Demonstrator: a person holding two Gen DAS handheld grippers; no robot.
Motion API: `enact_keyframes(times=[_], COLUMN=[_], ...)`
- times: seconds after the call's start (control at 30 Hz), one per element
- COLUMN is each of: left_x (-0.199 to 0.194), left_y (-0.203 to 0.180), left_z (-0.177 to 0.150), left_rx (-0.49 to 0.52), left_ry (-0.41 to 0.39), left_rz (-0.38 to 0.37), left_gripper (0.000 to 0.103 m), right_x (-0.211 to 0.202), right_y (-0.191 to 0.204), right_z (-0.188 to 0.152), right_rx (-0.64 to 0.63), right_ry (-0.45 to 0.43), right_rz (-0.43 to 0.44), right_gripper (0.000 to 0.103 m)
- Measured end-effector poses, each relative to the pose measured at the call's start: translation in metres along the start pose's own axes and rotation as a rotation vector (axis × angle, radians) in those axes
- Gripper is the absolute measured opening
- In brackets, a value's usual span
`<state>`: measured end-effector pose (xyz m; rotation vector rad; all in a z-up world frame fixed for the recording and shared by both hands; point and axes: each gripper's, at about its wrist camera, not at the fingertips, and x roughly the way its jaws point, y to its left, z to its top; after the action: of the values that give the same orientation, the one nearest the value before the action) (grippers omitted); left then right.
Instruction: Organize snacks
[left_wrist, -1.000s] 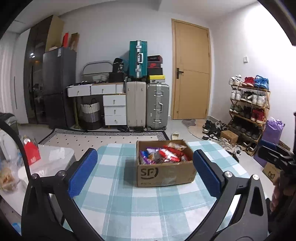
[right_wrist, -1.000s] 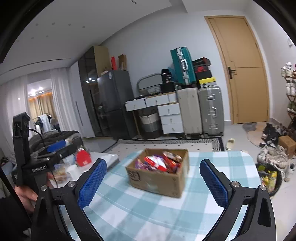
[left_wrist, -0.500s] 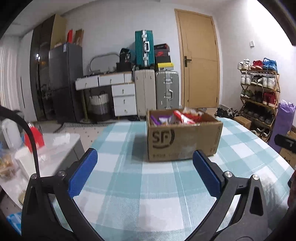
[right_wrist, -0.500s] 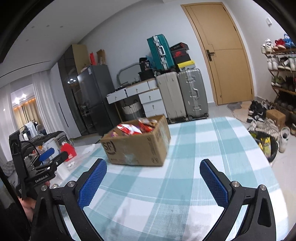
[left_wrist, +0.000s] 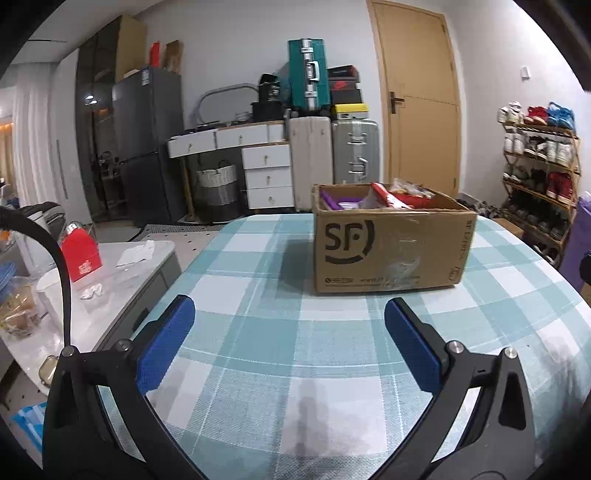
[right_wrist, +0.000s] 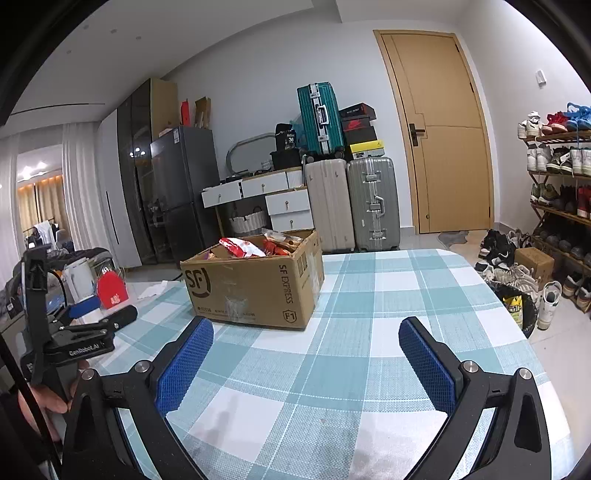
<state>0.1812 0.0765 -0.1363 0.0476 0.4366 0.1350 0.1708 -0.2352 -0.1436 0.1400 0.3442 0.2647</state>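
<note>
Checked tablecloth (left_wrist: 295, 332) under both spread hand-held grippers, left (left_wrist: 289, 345) and right (right_wrist: 306, 363).

Even, cool indoor light, soft shadows, sharp focus, with strong fisheye bending and black corners.

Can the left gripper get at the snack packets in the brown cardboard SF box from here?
Probably yes. The left gripper is open, and only bare checked tablecloth lies between it and the brown cardboard SF box. The box top is open, but the gripper sits low, so it must rise over the near wall to reach the snack packets.

Open cardboard box (left_wrist: 391, 247) of snacks (left_wrist: 384, 197)
</note>
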Motion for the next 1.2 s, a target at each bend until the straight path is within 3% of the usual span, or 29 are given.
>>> enact_keyframes(times=[0.2, 1.2], left_x=[-0.015, -0.022], left_y=[0.002, 0.004], left_z=[0.0, -0.004], left_rx=[-0.007, -0.011], left_ry=[-0.062, -0.084], left_rz=[-0.037, -0.04], left_gripper=[0.103, 0.103], right_x=[-0.004, -0.005], right_y=[-0.004, 0.012], right_z=[0.001, -0.002], right_rx=[0.021, -0.038], right_ry=[-0.008, -0.009], right_rz=[-0.009, 0.003], right_gripper=[0.102, 0.103])
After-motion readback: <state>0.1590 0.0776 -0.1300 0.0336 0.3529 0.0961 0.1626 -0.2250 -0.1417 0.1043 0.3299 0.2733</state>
